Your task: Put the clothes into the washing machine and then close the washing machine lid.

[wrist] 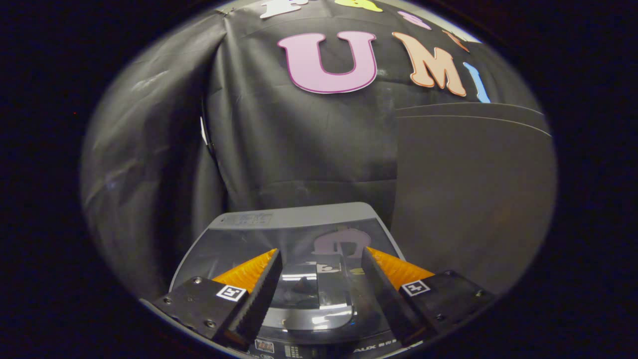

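The black cloth wall of the booth rises at the far side, creased and hanging in folds, with a seam or gap on its left part. To the right, a flat dark grey panel stands in front of the cloth, its top edge curving across; what it belongs to cannot be told.

Below, near the tool, lies the washing machine, seen from above. Its lid is down and flat: a glossy, see-through dark pane in a grey frame, with a grey band along the far edge. The pane mirrors the wall, so what is inside the drum is hard to make out; no clothes can be picked out through it. A grey recessed handle sits at the near edge of the lid, between the fingers. Nearer still is a strip of the control panel with small print, cut off and too small to tell.

The tool points forward and slightly down over the lid, level, its two fingers spread wide with nothing between them. The left finger and right finger have orange outer faces, black ridged inner pads, and black bases bearing small square markers. Whether the fingertips touch the pane cannot be told.
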Motion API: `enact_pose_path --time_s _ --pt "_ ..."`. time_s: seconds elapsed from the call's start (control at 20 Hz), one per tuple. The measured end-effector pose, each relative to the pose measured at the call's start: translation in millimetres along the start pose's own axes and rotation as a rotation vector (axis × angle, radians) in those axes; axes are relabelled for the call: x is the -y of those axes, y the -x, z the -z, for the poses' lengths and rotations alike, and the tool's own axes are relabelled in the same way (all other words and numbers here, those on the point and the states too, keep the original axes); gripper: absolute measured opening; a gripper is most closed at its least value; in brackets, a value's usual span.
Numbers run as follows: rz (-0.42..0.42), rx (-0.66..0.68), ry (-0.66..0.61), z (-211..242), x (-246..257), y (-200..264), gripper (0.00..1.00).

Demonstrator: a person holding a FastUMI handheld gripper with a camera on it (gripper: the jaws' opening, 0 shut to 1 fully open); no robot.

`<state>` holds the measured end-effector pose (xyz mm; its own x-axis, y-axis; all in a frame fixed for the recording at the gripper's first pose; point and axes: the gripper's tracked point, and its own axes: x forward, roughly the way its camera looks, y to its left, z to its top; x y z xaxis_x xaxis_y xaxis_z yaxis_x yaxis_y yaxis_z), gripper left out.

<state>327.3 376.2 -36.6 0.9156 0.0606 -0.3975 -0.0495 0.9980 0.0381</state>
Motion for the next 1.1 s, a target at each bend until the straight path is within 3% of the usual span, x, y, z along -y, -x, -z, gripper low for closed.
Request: enact_pose_path --time_s 0.25,0.65,1.1 --pt "-0.015 -0.001 0.046 12 -5 18 0.97" --pt "-0.045 0.012 0.018 24 -8 74 0.97" --pt "-0.113 0.071 0.013 21 -3 173 0.97"
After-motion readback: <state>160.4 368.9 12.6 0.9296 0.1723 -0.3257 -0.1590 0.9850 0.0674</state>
